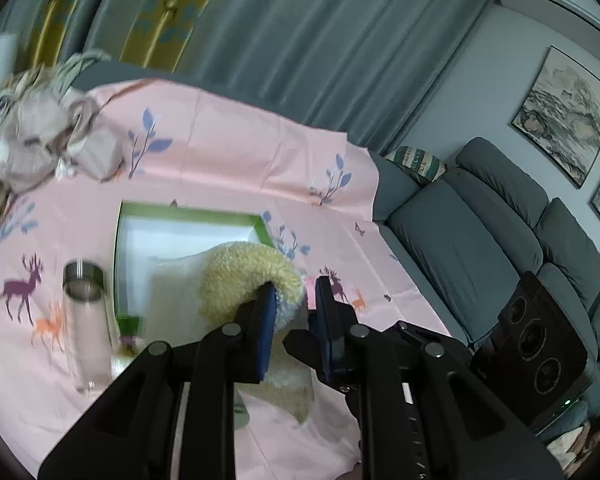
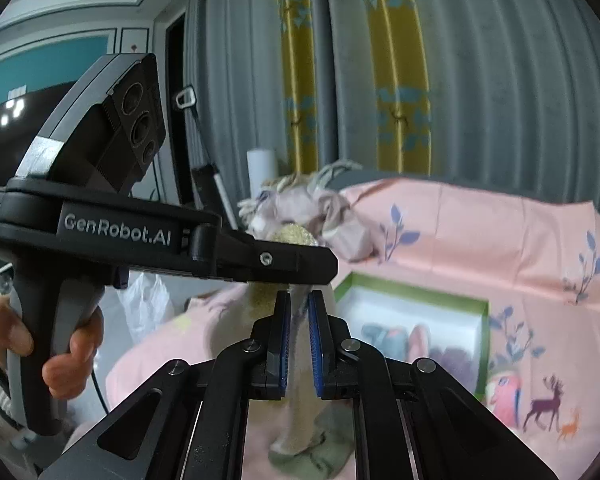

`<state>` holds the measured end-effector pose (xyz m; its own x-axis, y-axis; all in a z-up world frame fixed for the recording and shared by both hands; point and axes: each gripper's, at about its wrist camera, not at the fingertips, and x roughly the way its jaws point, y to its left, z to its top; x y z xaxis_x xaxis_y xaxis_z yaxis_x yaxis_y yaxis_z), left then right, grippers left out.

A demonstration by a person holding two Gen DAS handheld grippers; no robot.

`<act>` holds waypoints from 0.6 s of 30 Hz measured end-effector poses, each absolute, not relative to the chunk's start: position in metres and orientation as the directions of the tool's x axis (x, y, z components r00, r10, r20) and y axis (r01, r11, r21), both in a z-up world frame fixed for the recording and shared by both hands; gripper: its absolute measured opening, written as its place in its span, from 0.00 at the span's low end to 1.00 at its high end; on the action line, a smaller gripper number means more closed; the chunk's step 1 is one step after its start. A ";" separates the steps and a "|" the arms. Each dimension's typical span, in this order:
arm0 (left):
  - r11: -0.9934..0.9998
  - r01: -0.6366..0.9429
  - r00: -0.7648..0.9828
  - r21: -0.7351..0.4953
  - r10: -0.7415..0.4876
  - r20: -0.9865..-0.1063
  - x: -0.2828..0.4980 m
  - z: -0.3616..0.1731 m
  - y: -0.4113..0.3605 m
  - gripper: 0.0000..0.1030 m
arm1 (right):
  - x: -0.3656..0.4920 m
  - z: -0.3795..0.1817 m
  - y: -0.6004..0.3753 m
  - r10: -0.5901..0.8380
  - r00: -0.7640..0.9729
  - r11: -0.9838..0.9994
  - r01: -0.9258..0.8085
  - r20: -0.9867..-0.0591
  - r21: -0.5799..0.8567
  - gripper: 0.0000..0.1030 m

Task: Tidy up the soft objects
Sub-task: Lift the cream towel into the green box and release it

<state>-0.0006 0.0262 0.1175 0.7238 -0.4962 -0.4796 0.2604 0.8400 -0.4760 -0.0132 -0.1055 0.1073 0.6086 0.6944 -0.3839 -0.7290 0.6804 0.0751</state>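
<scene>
fleecy cream soft item (image 1: 248, 276) hangs between both tools, lifted above the pink deer-print cloth (image 1: 228, 148). left gripper (image 1: 294, 300) has its blue pads partly parted, with the item's curly yellow edge draped over the left pad and pale fabric filling most of the gap; whether the right pad presses on it cannot be told. right gripper (image 2: 299, 332) has its pads drawn narrow on a pale strip of the same soft item (image 2: 300, 392), which runs down between them and trails below the fingertips. left tool crosses just above the right fingertips in the right wrist view, a hand (image 2: 40, 344) on its grip. beyond the left fingertips sits a green-rimmed white box (image 1: 120, 240), and to their left stands a clear bottle (image 1: 86, 320). far left beyond lies a heap of pale fabric (image 1: 40, 136)
</scene>
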 end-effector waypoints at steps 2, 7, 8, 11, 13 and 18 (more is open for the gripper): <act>0.844 0.271 0.728 -0.463 -0.494 -0.475 0.002 0.124 0.025 0.15 | -0.010 0.115 -0.106 0.692 0.620 0.685 -0.726 -0.369 0.066 0.10; 0.851 0.294 0.743 -0.436 -0.490 -0.456 0.010 0.140 0.021 0.15 | -0.004 0.132 -0.104 0.684 0.644 0.694 -0.719 -0.342 0.033 0.10; 0.851 0.300 0.746 -0.432 -0.491 -0.450 0.012 0.144 0.020 0.15 | -0.002 0.135 -0.104 0.684 0.647 0.695 -0.719 -0.337 0.031 0.10; 0.846 0.309 0.751 -0.434 -0.498 -0.434 0.021 0.153 0.021 0.16 | 0.007 0.147 -0.102 0.676 0.663 0.704 -0.711 -0.320 0.014 0.10; 0.843 0.313 0.752 -0.438 -0.502 -0.428 0.030 0.160 0.022 0.16 | 0.014 0.150 -0.099 0.670 0.673 0.710 -0.705 -0.314 0.003 0.10; 0.843 0.322 0.751 -0.430 -0.504 -0.427 0.053 0.170 0.022 0.16 | 0.031 0.159 -0.095 0.653 0.696 0.724 -0.689 -0.299 -0.020 0.10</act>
<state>0.0526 0.0221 0.1703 0.7506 -0.5043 -0.4270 0.3221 0.8435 -0.4299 0.0312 -0.0948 0.1588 0.6957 0.6533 -0.2986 -0.6890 0.7245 -0.0202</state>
